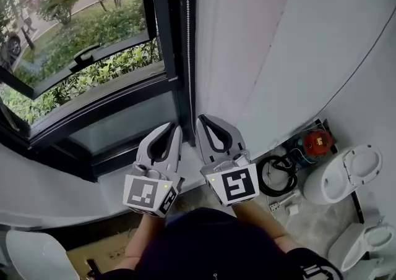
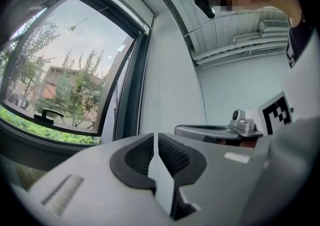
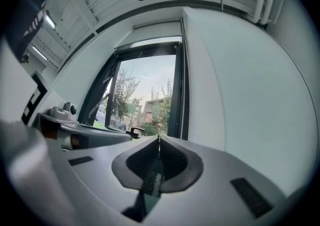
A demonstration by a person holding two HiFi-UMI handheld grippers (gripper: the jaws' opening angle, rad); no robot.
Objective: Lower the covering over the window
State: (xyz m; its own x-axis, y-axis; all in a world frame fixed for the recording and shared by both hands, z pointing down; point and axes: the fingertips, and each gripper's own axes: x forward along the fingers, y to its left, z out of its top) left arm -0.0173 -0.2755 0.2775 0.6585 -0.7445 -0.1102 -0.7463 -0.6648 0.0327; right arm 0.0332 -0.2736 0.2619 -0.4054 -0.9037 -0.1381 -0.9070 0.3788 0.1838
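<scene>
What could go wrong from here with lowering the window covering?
1. The left gripper and right gripper are both shut and empty. Reaching for the bead chain without opening first would probably just knock it aside.
2. The chain is thin and hangs close against the dark frame, so a pinch may miss it or slip.
3. A coiled hose lies on the floor to the person's right, so a sidestep could catch it.

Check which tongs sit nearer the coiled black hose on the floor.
Right. The right tongs are just left of the hose in the head view; the left tongs lie further left, beyond them, by the window.
</scene>
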